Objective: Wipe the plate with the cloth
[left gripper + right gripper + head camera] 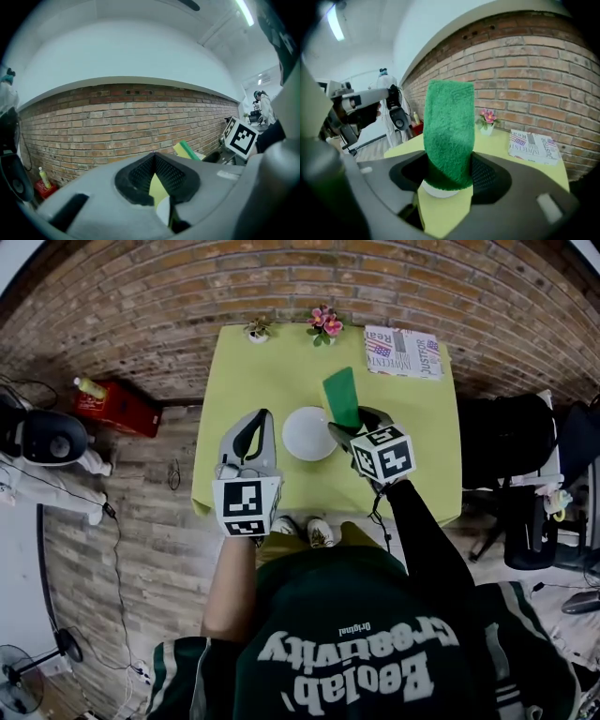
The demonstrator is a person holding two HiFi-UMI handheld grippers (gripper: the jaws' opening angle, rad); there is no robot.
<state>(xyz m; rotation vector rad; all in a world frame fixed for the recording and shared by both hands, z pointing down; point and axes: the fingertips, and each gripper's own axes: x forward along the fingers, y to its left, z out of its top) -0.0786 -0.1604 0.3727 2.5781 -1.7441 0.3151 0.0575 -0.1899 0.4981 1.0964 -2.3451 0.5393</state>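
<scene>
The right claw [447, 174] is clenched on the green cloth [449, 126], just right of the white plate [307, 434] mid-frame on the bench [253, 371], probably ready to wipe; the left claw [154, 178], closed and empty, hovers at the plate's left

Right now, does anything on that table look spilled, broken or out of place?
Nothing looks spilled or broken. The plate sits flat on the yellow table, and the flowers stand upright. The only unusual sight is the green cloth, sticking straight up because the right tool pinches its lower end.
</scene>
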